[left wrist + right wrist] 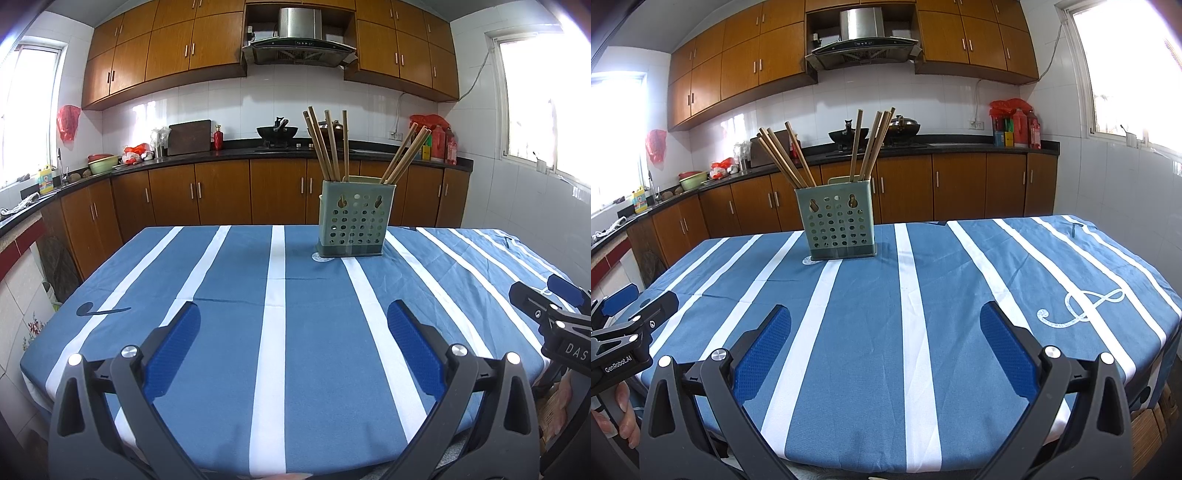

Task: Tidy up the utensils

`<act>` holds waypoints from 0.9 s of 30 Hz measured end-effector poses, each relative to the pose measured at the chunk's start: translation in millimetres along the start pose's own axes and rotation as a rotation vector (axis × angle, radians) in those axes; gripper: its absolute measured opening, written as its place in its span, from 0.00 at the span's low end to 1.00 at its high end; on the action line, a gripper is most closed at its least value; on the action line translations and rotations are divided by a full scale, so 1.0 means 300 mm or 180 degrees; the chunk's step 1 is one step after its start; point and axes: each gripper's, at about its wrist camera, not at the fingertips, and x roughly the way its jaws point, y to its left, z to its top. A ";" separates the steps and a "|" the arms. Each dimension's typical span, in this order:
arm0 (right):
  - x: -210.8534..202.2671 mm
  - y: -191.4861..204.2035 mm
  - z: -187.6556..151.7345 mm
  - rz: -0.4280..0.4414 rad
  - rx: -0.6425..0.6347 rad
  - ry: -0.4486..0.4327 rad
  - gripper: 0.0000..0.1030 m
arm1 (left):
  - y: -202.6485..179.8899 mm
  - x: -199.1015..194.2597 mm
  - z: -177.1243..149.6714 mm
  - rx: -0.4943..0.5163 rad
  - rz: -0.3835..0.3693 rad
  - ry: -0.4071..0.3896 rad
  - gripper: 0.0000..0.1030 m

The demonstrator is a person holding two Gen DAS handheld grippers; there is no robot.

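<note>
A blue white-striped tablecloth [229, 332] covers the counter; behind, brown wooden cabinets [221, 192], a black wok [277, 131], a steel range hood [299, 40]

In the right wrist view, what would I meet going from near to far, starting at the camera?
Right gripper with its blue pads → striped blue tablecloth → green perforated utensil holder with wooden chopsticks → brown base cabinets → black wok on the counter → range hood.

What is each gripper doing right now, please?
Left gripper: open, holding nothing.
Right gripper: open, holding nothing.
</note>
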 end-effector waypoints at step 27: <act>-0.002 0.008 0.003 0.0000 0.0010 0.0008 0.98 | -0.009 0.001 -0.019 -0.0028 -0.0006 0.0028 0.96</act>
